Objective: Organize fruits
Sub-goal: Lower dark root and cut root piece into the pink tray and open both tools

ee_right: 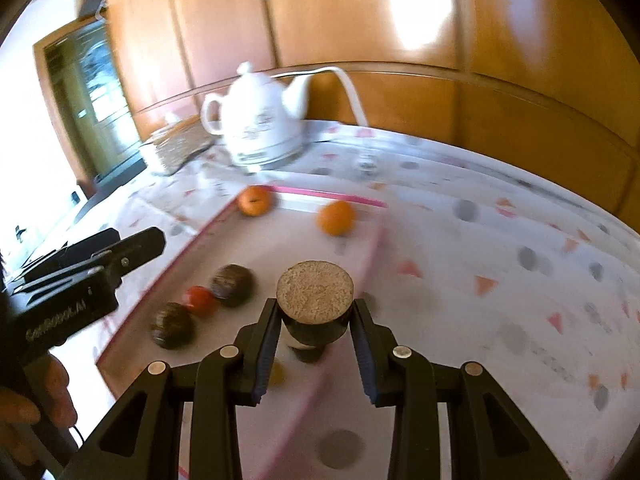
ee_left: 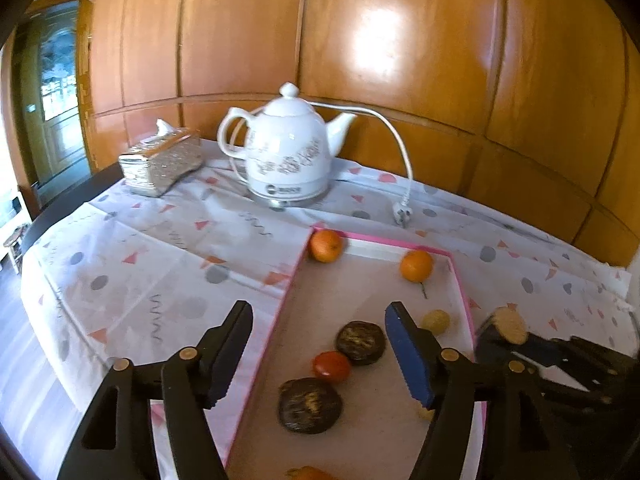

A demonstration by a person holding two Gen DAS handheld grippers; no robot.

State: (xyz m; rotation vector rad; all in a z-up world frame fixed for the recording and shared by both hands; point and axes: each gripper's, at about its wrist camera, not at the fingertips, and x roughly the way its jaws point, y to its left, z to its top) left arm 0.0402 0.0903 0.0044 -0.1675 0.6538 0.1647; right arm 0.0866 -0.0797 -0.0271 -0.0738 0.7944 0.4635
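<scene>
A pink-rimmed tray [ee_left: 384, 242] holds two oranges [ee_left: 326, 245] [ee_left: 416, 265], two dark round fruits [ee_left: 360, 343] [ee_left: 310, 405], a small red fruit [ee_left: 331, 366] and a pale yellow one [ee_left: 436, 321]. My left gripper [ee_left: 320, 312] hangs open over the tray's left edge with nothing between its blue pads. In the right wrist view my right gripper [ee_right: 316, 312] is shut on a dark fruit piece [ee_right: 315, 292] with a tan cut face, held above the tray's right rim. That piece [ee_left: 509, 325] also shows at the right of the left wrist view.
A white kettle [ee_left: 286, 152] stands behind the tray, its cord and plug [ee_left: 401, 212] lying on the patterned cloth. A silver tissue box [ee_left: 162, 162] sits at the back left. A wooden wall closes the back. The table edge falls away on the left.
</scene>
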